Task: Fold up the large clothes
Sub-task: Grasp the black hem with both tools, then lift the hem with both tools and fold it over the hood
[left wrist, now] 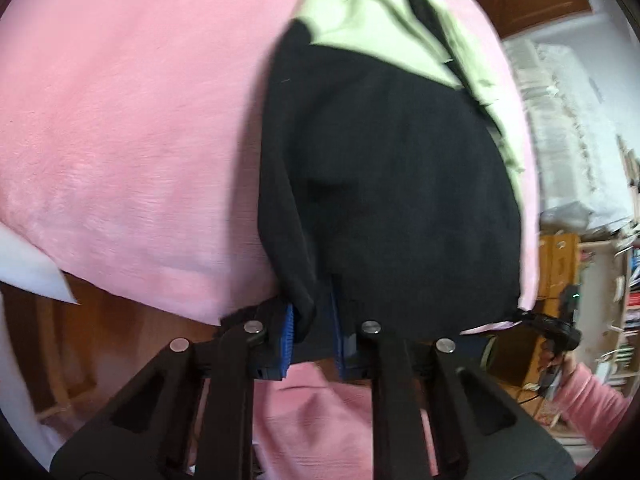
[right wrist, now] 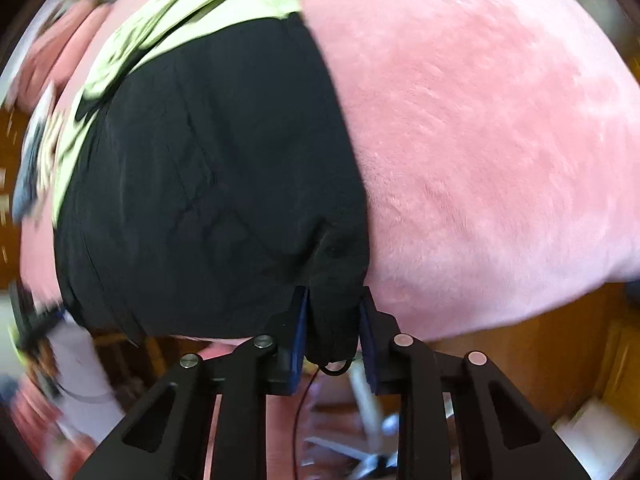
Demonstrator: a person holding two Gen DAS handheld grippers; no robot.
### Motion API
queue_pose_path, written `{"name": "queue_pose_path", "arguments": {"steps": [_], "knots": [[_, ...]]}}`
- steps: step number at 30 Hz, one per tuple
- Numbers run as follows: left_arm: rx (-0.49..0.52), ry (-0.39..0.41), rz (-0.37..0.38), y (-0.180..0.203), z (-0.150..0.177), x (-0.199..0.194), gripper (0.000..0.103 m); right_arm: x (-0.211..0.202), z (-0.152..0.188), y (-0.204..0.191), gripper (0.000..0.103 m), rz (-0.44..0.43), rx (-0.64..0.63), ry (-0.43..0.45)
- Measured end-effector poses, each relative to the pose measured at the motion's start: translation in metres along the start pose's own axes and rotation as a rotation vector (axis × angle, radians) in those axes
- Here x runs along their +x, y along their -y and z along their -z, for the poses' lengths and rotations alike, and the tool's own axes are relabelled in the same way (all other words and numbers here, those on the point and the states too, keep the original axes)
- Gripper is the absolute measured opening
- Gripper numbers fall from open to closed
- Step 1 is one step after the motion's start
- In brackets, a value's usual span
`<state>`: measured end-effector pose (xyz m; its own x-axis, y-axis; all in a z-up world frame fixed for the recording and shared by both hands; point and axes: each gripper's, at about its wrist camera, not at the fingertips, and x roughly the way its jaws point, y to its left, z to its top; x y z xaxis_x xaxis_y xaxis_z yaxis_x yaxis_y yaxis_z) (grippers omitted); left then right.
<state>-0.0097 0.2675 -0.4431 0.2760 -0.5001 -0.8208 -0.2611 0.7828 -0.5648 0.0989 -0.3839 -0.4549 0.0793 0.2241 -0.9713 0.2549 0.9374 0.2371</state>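
A: Where is the garment relative to the left gripper [left wrist: 314, 344]?

B: The black-and-pale-green garment [left wrist: 392, 184] spreads away ahead of the jaws over a pink plush blanket [left wrist: 132, 128]. A fold of its black hem sits between the 2 blue pads [left wrist: 289, 332], which stand narrow and pinch it.

A: And the right gripper [right wrist: 334, 336]?

B: Same picture. Its jaws stand narrow, clamped on a bunched black corner of the garment, with a thin cord loop [right wrist: 334, 367] hanging just below the pads. The black panel lies ahead and left of the jaws; the blanket lies ahead and right.

A: Anything beside the left jaws?

B: Far right, a hand in a pink sleeve [left wrist: 592, 396] holds the other gripper's handle.
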Motion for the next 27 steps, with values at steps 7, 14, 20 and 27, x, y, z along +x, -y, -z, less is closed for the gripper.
{"name": "queue_pose_path", "arguments": {"steps": [7,14,20,27], "knots": [[-0.281,0.180,0.231,0.023,-0.010,-0.024,0.004,-0.040,-0.007,-0.008,0.021,-0.356,0.310,0.085],[-0.334,0.446,0.488,0.065,-0.058,-0.087,0.000,-0.080,-0.036,-0.032,0.020,-0.656,0.430,0.170],[-0.278,0.501,0.546,0.101,-0.133,-0.123,0.000,-0.134,-0.080,-0.054,0.020,-0.837,0.441,0.311],[-0.225,0.510,0.524,0.129,-0.228,-0.155,0.000,-0.179,-0.150,-0.064,0.020,-0.928,0.493,0.462]]}}
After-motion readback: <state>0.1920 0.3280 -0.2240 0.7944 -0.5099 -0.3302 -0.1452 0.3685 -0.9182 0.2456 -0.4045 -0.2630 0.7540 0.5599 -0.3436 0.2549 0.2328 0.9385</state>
